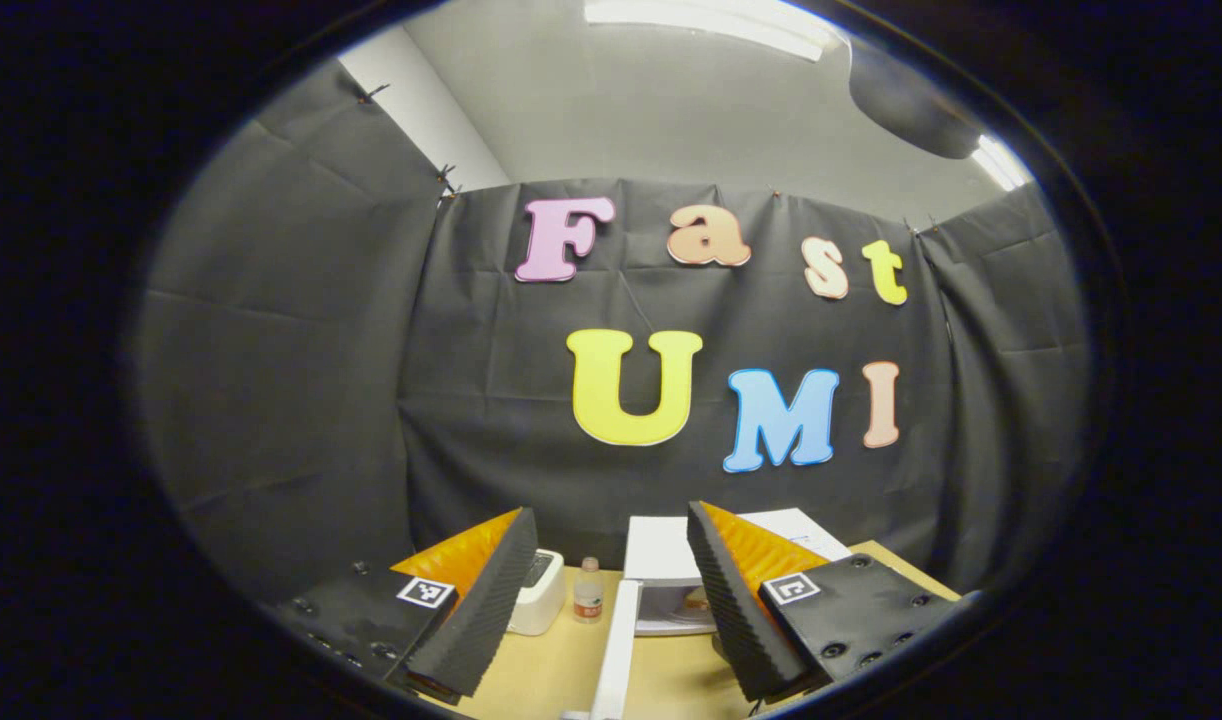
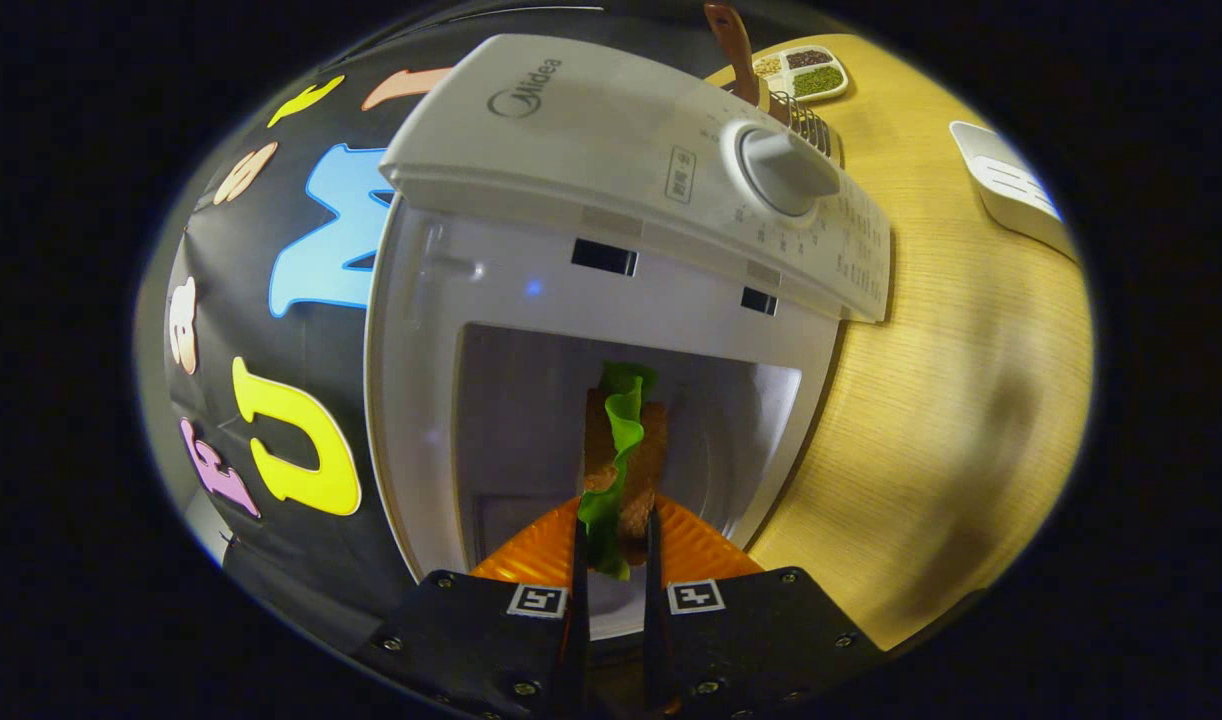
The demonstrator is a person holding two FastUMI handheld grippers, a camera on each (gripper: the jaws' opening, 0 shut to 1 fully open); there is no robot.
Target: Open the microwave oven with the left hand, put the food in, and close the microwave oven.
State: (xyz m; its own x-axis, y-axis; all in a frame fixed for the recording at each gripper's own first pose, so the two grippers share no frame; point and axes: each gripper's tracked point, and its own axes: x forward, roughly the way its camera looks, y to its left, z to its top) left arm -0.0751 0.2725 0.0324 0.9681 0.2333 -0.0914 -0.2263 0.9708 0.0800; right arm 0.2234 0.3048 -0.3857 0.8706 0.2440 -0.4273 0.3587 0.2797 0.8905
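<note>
While the right gripper has its jaws closed on the sandwich before the open microwave, this soft, crumbly food needs gentle pressure; the left gripper is wide open, empty.

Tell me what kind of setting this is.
Likely a staged kitchen booth: black cloth wall, light wooden table, open white microwave oven, and a lettuce sandwich clamped in the right gripper.

- Microwave oven: white, with a round knob on its control panel. Its door is swung open, seen edge-on in the left gripper view; the pale cavity is exposed.
- Food: a sandwich of browned bread slices with a green lettuce leaf, held on edge at the cavity mouth.
</note>
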